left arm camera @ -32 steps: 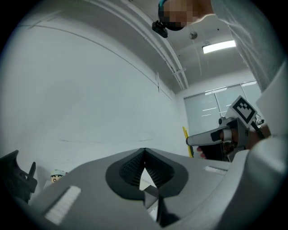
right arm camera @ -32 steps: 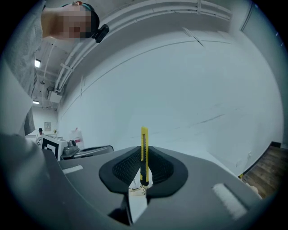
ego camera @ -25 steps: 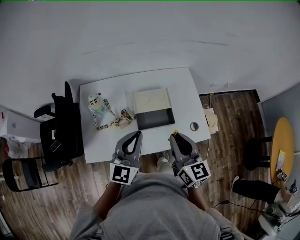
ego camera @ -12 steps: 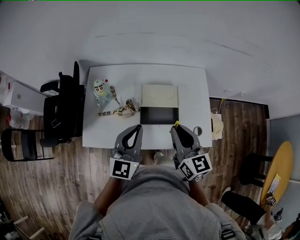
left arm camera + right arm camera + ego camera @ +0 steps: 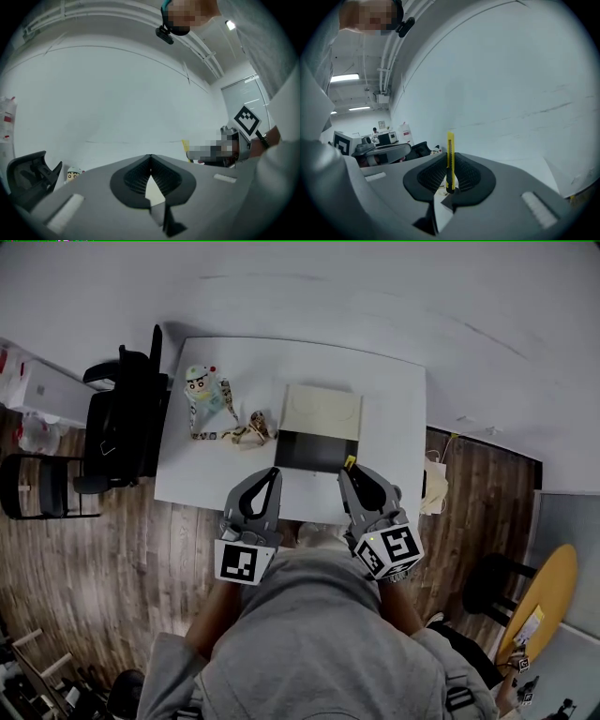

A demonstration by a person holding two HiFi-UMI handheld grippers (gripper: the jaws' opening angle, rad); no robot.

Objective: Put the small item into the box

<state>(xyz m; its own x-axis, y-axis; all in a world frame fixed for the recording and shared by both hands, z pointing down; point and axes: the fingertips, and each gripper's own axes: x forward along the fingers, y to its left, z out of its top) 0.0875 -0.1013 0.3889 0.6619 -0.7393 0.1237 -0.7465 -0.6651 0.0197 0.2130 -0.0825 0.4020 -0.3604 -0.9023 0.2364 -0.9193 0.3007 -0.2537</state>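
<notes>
Knife (image 5: 450,157), yellow, stands clamped in the fingers of the right gripper (image 5: 348,470), held at 6 o'clock of the box (image 5: 314,452), likely for dropping in; left gripper (image 5: 275,473) fingers pressed together, empty.

Both arms are tucked in, 2 grippers side by side pointing forward. Left gripper (image 5: 274,474) has its jaws pressed together, right gripper (image 5: 349,472) is pinching a yellow cutter (image 5: 450,157).

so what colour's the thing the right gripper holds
Yellow cutter, clearest in the right gripper view.
</notes>
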